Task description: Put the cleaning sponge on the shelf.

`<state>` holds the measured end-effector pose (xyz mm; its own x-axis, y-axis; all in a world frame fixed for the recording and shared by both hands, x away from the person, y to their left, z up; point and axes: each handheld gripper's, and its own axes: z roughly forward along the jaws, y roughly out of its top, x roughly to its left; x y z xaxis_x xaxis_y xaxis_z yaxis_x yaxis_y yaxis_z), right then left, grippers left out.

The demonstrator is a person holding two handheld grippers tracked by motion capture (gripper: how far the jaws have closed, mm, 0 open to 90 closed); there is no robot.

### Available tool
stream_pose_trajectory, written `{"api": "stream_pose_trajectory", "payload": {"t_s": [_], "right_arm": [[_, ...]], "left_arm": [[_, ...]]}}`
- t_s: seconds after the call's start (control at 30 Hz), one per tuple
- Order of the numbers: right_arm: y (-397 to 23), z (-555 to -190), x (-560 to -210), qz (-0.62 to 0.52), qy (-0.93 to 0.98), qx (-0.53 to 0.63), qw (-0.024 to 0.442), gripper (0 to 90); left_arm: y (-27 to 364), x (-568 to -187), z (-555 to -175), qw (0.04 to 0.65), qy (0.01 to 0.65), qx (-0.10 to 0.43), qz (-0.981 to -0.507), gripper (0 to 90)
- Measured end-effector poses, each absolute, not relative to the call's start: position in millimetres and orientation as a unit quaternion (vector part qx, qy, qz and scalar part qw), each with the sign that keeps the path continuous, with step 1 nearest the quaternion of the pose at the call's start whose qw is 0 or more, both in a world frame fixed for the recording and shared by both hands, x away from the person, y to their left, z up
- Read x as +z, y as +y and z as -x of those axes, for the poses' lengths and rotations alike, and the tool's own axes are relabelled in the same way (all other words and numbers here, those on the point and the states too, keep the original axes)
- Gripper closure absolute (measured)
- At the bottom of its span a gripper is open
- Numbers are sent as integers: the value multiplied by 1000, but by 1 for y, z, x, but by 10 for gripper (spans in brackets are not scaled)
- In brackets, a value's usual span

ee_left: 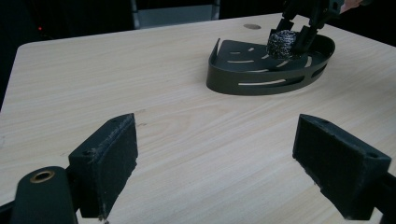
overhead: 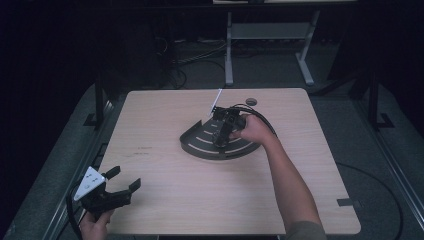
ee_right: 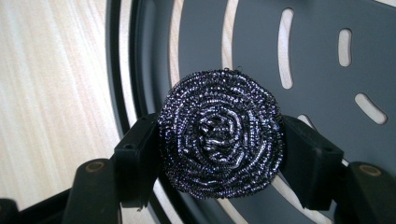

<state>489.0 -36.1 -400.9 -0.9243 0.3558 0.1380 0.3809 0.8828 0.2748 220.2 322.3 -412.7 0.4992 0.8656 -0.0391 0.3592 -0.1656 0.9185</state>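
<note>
Right tongs (ee_right: pixel 219 140) gripping steel scourer (ee_right: pixel 220 133), arm outstretched

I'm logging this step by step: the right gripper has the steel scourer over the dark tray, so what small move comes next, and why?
Probably lower it slightly and open the jaws. The right gripper is clamped on the steel scourer, already above the slotted tray, while the left gripper waits open near the table's edge.
</note>
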Motion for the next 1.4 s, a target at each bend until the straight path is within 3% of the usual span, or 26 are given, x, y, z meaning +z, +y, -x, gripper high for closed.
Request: {"api": "stream_pose_trajectory", "payload": {"t_s": [1.4], "right_arm": [[-25, -500, -427, 195, -971, -132, 42, 331]], "left_arm": [[324, -411, -219, 494, 430, 260, -710, 132]]}}
